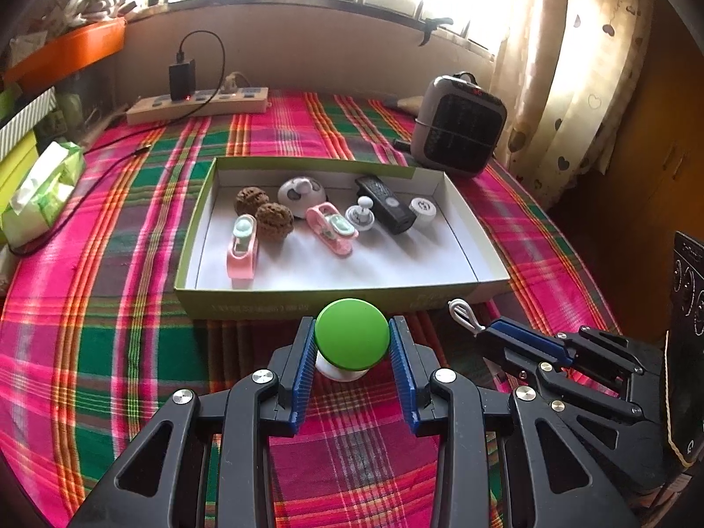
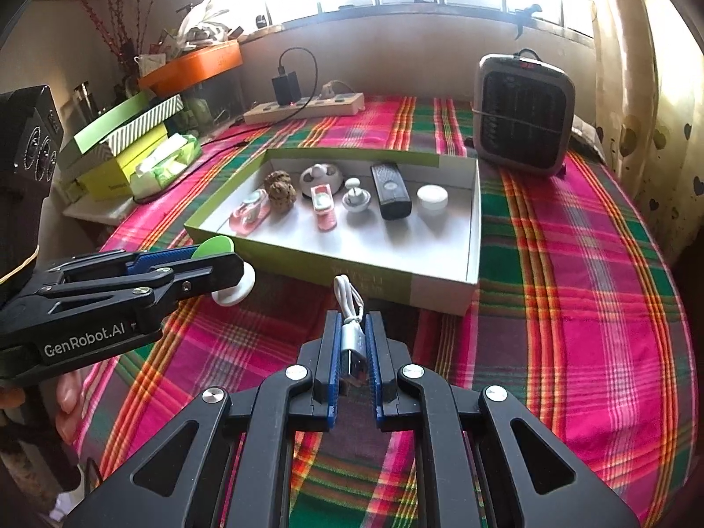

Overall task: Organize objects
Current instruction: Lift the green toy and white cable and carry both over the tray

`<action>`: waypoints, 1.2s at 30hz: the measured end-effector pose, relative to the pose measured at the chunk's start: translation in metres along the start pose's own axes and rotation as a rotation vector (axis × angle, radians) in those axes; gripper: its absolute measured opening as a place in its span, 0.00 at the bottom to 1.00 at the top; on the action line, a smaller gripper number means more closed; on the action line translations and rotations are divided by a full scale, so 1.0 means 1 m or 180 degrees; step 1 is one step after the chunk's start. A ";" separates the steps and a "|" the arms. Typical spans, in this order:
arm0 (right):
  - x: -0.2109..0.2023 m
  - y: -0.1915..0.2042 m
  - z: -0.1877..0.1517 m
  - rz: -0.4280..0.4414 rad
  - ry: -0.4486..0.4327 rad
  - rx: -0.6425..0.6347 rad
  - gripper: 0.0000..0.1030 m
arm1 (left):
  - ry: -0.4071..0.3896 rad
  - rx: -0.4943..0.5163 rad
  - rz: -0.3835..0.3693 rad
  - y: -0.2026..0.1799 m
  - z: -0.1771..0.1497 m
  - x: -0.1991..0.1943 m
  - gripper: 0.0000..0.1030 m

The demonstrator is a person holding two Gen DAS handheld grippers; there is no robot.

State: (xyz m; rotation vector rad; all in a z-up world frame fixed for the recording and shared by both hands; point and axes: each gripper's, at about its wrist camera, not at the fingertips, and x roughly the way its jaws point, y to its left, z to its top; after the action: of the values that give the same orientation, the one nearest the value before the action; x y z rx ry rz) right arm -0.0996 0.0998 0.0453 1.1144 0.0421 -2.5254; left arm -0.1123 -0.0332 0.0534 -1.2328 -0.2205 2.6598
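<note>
Left gripper point(image 1: 352, 339) clamps a green-capped knob point(image 1: 352, 334), right gripper point(image 2: 354, 343) pinches a USB cable point(image 2: 352, 334), its plug half hidden

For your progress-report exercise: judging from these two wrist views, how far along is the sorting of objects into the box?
Done: eight small items, including two walnuts and a black remote, lie in the box.
In hand: the left gripper clamps a green-topped knob; the right gripper clamps a white USB cable.
Left: both are outside the box, not yet placed.

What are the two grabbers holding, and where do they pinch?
Left gripper pinches the green-topped knob by its cap's sides. Right gripper pinches the white USB cable by its metal plug end.
</note>
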 end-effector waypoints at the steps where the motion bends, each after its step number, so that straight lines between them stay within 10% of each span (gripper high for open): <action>1: 0.000 0.000 0.001 -0.0001 -0.0005 -0.0006 0.12 | -0.0006 -0.0002 0.0006 0.000 0.001 0.000 0.30; 36: 0.023 -0.009 0.047 -0.0074 -0.0081 -0.0095 0.12 | -0.0128 -0.0040 0.0120 0.018 0.041 0.014 0.30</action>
State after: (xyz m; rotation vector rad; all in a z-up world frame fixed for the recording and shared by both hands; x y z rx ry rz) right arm -0.1496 0.0925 0.0600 1.0763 0.0860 -2.5504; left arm -0.1547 -0.0495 0.0650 -1.1995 -0.2226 2.7213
